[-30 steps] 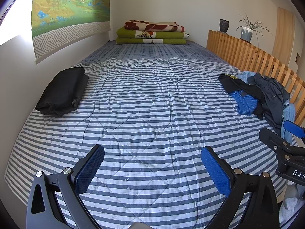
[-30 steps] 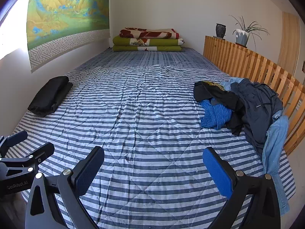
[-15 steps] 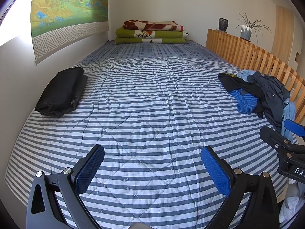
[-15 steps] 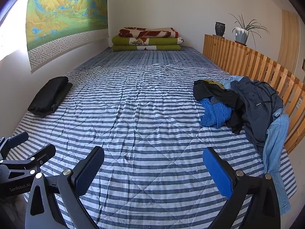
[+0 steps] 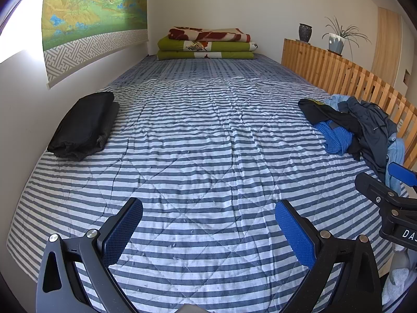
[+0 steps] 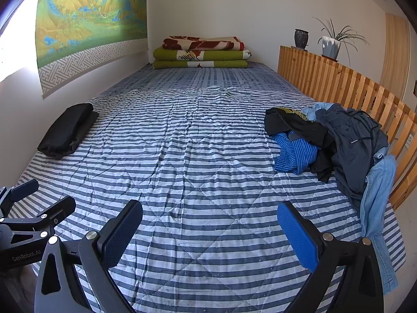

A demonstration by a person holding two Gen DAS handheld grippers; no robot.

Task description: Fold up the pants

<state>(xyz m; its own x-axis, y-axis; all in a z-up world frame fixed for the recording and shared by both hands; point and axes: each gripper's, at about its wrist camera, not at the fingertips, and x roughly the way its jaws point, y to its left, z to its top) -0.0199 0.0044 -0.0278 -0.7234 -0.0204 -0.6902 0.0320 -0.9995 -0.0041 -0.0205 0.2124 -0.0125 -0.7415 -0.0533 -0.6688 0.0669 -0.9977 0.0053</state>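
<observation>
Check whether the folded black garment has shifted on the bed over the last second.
No. The folded black garment lies by the left wall on the same stripes of the striped quilt.

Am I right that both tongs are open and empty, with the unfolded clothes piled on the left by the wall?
Not quite. The pile of unfolded clothes lies on the right, against the wooden slatted rail, as the right wrist view shows. By the left wall is only a folded black garment. The left tongs and right tongs are open and empty.
</observation>
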